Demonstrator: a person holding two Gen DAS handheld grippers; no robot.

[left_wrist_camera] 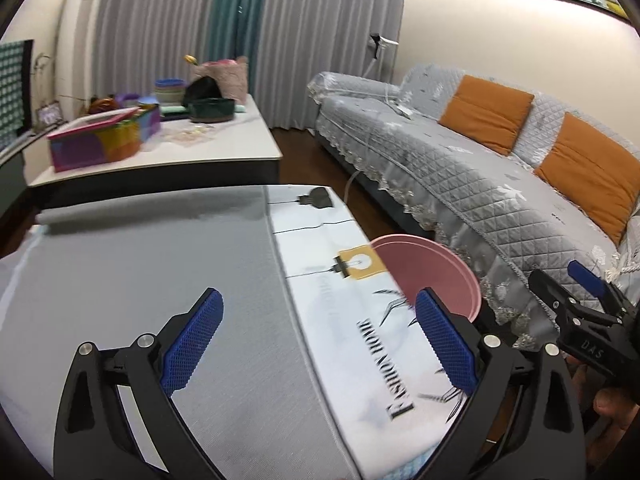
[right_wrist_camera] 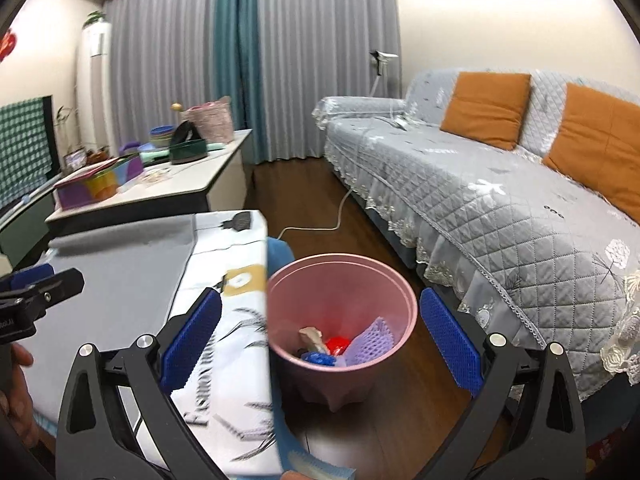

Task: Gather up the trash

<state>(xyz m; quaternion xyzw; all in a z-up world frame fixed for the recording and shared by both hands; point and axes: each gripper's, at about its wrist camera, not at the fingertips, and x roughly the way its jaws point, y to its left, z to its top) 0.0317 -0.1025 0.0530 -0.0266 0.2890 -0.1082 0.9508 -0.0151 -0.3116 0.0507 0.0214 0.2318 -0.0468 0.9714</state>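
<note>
Left tool [left_wrist_camera: 318, 334] released, jaws wide, nothing between them, angled down over the cloth-covered worktop [left_wrist_camera: 160, 280]. Right tool [right_wrist_camera: 320, 332] likewise released and empty, poised above the pink trash bin [right_wrist_camera: 340, 280], which stands on the wooden floor [right_wrist_camera: 384, 432] against the worktop's edge and holds scraps. Sofa [right_wrist_camera: 500, 208] bounds the far side, leaving a narrow floor strip.

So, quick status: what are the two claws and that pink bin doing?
Left gripper open, empty. Right gripper open, empty. Pink bin on floor beside table, trash inside. Nothing in the way.
</note>
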